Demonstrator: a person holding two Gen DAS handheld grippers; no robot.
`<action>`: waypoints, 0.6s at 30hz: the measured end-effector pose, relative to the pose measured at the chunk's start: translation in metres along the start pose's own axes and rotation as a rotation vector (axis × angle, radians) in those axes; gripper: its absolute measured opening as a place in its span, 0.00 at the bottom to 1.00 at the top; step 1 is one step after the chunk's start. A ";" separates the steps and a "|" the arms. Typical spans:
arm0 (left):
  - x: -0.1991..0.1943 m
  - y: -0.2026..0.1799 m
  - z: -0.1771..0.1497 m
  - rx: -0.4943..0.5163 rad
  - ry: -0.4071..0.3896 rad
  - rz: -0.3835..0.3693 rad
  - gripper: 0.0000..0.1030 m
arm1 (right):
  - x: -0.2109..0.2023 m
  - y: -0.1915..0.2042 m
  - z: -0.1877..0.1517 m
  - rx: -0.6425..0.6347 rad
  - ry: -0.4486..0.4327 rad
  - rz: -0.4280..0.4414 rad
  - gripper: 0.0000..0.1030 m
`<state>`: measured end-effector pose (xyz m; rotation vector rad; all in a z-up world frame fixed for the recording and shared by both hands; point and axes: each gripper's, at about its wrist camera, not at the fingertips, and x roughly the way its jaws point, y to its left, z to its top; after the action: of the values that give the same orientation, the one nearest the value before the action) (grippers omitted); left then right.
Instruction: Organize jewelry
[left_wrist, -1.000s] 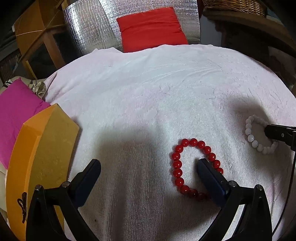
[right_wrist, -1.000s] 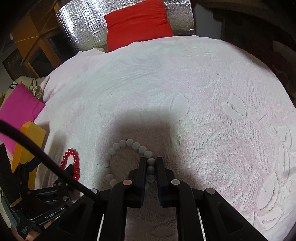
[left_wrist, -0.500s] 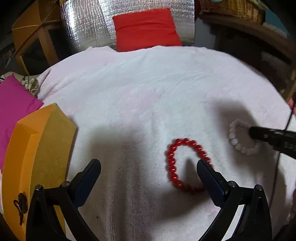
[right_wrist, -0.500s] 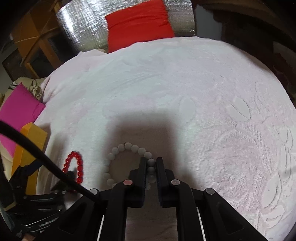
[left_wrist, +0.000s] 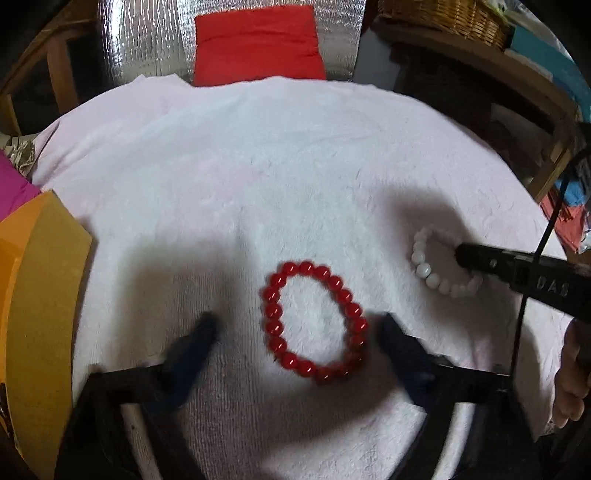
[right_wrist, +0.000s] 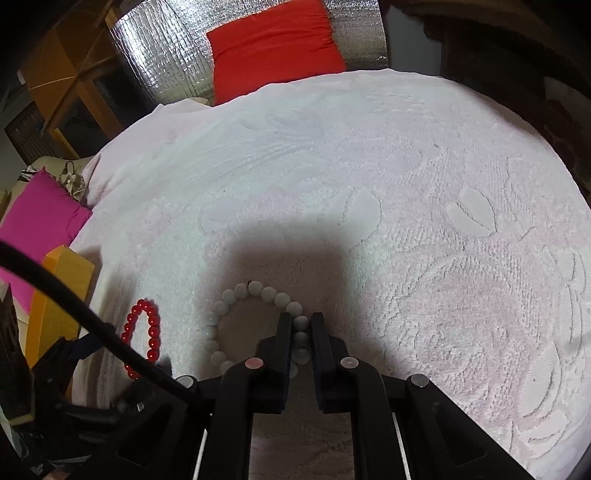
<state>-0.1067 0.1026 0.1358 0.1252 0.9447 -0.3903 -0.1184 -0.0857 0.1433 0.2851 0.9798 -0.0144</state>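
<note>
A red bead bracelet (left_wrist: 273, 314) lies flat on the white towel (left_wrist: 258, 166). My left gripper (left_wrist: 297, 330) straddles it, one blurred finger on each side. Its jaws are closing, with the bracelet between them and a gap left at both pads. A white bead bracelet (right_wrist: 255, 286) lies to the right of the red bracelet (right_wrist: 153, 332). My right gripper (right_wrist: 300, 318) is shut on the beads of its right side. In the left wrist view the right gripper's black finger (left_wrist: 517, 273) reaches in over the white bracelet (left_wrist: 424, 269).
An orange box (left_wrist: 37, 295) stands at the towel's left edge, close to my left finger. A pink cloth (right_wrist: 40, 218) lies behind it. A red cushion (left_wrist: 258, 44) and silver foil sit at the back, a wicker basket (left_wrist: 443, 14) at the far right. A hand (left_wrist: 570, 369) shows at the right edge.
My left gripper's fingers have drawn closer together, and it has tilted so the red bracelet now lies between them instead of around the right finger. The right gripper keeps its hold.
</note>
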 end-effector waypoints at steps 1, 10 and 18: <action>-0.001 0.000 0.001 0.005 -0.011 -0.006 0.55 | -0.001 -0.002 -0.001 -0.001 0.000 0.003 0.11; -0.010 -0.001 0.004 0.001 -0.069 -0.015 0.10 | -0.009 -0.003 -0.004 -0.019 -0.017 0.015 0.10; -0.036 0.004 0.006 -0.020 -0.127 -0.035 0.10 | -0.032 -0.004 -0.002 0.020 -0.088 0.188 0.11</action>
<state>-0.1197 0.1139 0.1685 0.0645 0.8263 -0.4163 -0.1383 -0.0926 0.1673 0.3906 0.8633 0.1335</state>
